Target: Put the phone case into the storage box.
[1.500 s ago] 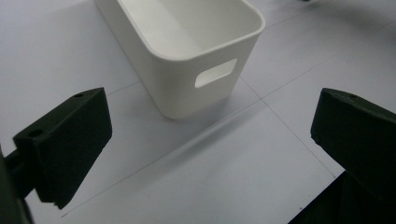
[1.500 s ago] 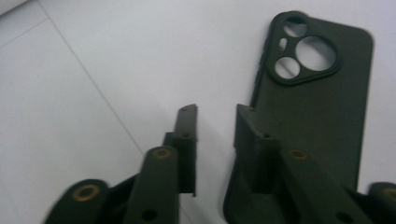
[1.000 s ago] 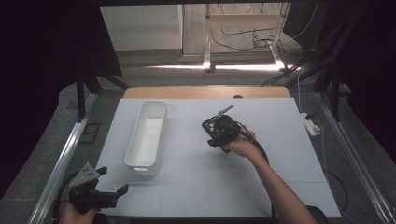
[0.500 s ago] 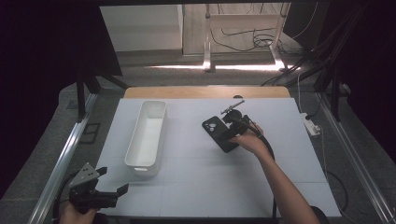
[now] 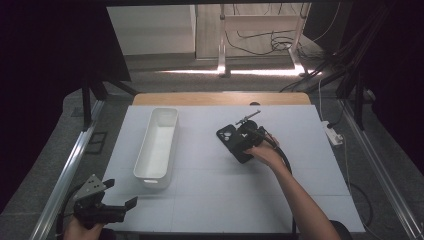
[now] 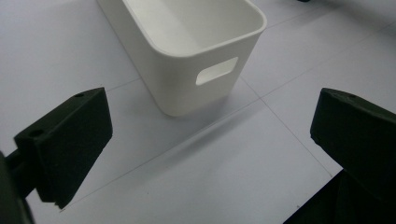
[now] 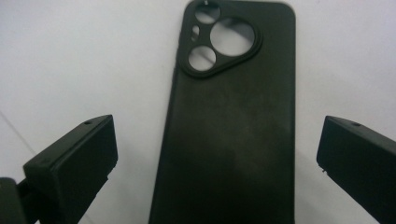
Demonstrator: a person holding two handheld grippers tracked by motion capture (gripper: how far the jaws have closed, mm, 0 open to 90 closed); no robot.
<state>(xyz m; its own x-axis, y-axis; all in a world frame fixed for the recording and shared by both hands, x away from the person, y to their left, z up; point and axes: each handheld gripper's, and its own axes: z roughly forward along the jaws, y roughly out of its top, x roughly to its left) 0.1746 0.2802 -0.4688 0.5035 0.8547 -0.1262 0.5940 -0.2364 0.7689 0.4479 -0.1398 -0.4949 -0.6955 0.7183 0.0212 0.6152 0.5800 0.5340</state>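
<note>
A black phone case (image 5: 226,135) lies flat on the white table, back up, with its round camera cut-outs toward the far side. My right gripper (image 5: 241,145) hovers just over it. In the right gripper view the phone case (image 7: 233,140) runs up between the two black jaws of the right gripper (image 7: 215,158). Those jaws have just been opening and stand wide, with neither pad touching the case. My left gripper (image 5: 121,193) rests open at the near left corner. In its own view the left gripper (image 6: 210,144) faces the handle end of a white bin (image 6: 196,70).
The long white bin (image 5: 172,150) lies lengthwise on the left half of the table, with nothing in it. A white power strip (image 5: 332,134) sits off the table's right edge. A black cable trails from the right gripper along the forearm.
The right hand has shifted a little to the right and lower, and the black case now lies in plain sight under its jaws. The left gripper has stayed in place.
</note>
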